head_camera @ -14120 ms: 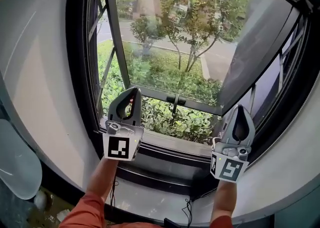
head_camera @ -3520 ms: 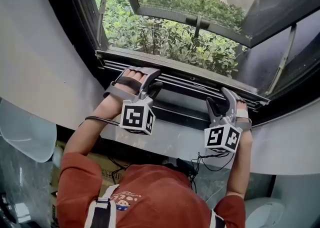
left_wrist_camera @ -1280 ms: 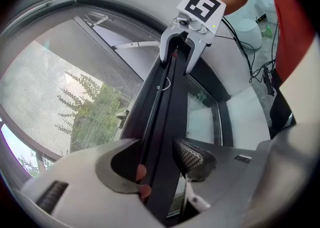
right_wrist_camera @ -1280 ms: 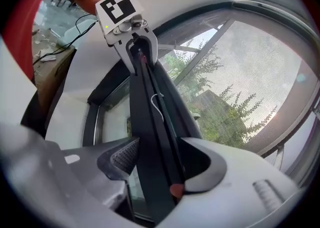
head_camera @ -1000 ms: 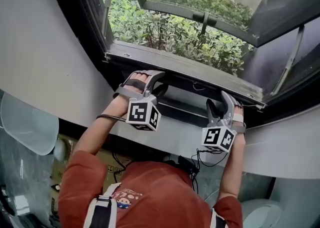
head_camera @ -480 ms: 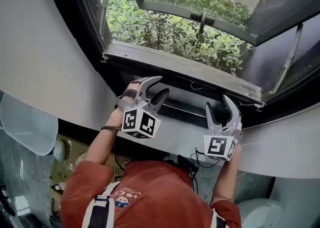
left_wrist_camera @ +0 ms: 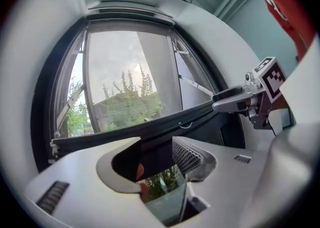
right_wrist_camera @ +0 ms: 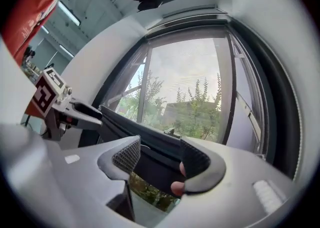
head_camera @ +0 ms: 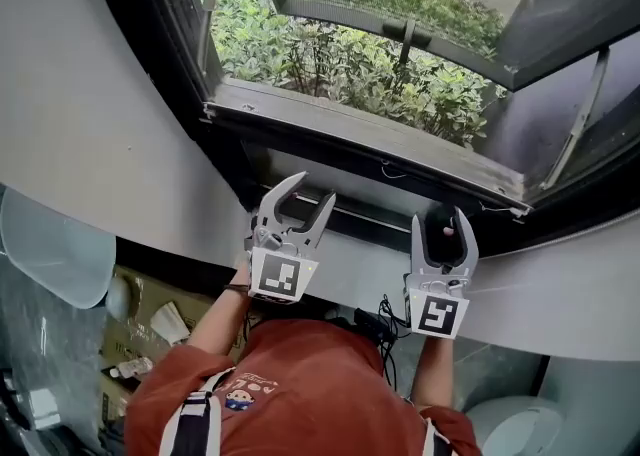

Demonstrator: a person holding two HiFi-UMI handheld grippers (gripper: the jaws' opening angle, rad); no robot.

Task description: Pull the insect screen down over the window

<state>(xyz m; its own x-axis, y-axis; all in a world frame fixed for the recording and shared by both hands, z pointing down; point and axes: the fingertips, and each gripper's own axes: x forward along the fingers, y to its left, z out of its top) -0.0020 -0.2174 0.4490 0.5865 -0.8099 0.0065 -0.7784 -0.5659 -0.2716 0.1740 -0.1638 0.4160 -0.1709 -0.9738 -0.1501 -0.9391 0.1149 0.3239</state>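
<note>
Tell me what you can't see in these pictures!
- Window frame, top part: cut off by the head view's upper edge.
- Insect screen's mesh: too fine to make out in any view.
- Hands: head view, hidden behind the left gripper and right gripper, jaws apart.
- Clutter on the floor: too small, partly behind the person's shoulder.

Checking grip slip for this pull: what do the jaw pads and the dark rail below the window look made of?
Jaw pads: dark grey and matte with a fine grid texture, so likely rubber or moulded plastic. Dark rail: a long, straight, thin-edged profile with a matte dark coat and a soft sheen on its top face. It's probably coated metal, perhaps aluminium, but the look alone cannot confirm that.
</note>
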